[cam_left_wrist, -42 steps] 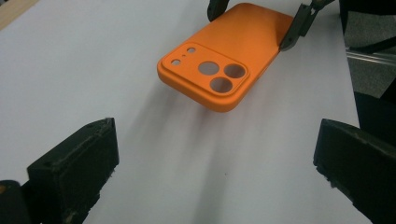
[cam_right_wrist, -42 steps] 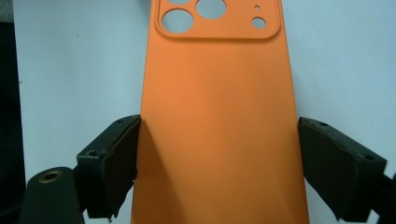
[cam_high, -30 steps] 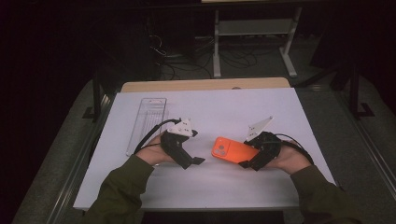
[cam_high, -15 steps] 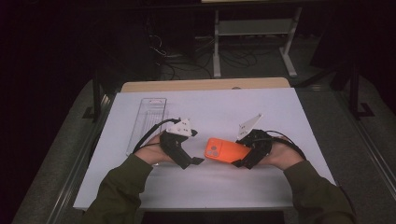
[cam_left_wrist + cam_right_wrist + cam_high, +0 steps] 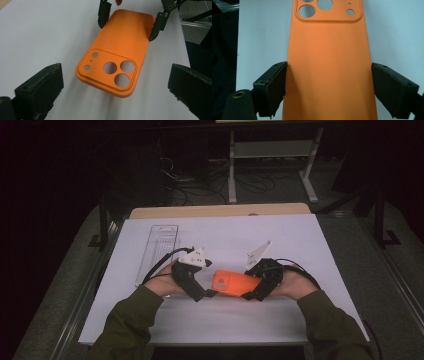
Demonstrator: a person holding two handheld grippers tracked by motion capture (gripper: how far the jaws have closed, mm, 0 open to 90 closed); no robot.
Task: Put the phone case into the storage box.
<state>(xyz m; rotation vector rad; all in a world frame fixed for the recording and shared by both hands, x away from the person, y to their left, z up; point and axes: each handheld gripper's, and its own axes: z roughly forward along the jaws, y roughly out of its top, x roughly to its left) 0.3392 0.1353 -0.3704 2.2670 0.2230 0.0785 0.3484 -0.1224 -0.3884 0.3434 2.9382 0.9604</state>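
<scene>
An orange phone case (image 5: 234, 283) with a camera cutout block hangs just above the white sheet, back side up. My right gripper (image 5: 252, 290) is shut on it across its width near the plain end; both pads press its long edges in the right gripper view (image 5: 329, 72). The case (image 5: 328, 50) points its camera end away from that gripper. My left gripper (image 5: 205, 294) stands open, its jaws wide apart in the left gripper view (image 5: 116, 71). The case's camera end (image 5: 110, 70) lies between and just ahead of them without touching. The right gripper (image 5: 130, 18) shows at the far end.
A clear plastic tray (image 5: 157, 250) lies on the left part of the white sheet (image 5: 300, 245). A wooden table edge (image 5: 220, 211) runs along the back. Beyond it stand a metal shelf frame (image 5: 270, 150) and cables on a dark floor.
The right gripper has carried the orange case leftward, up to the left gripper's jaws. The left gripper has stayed where it was.
</scene>
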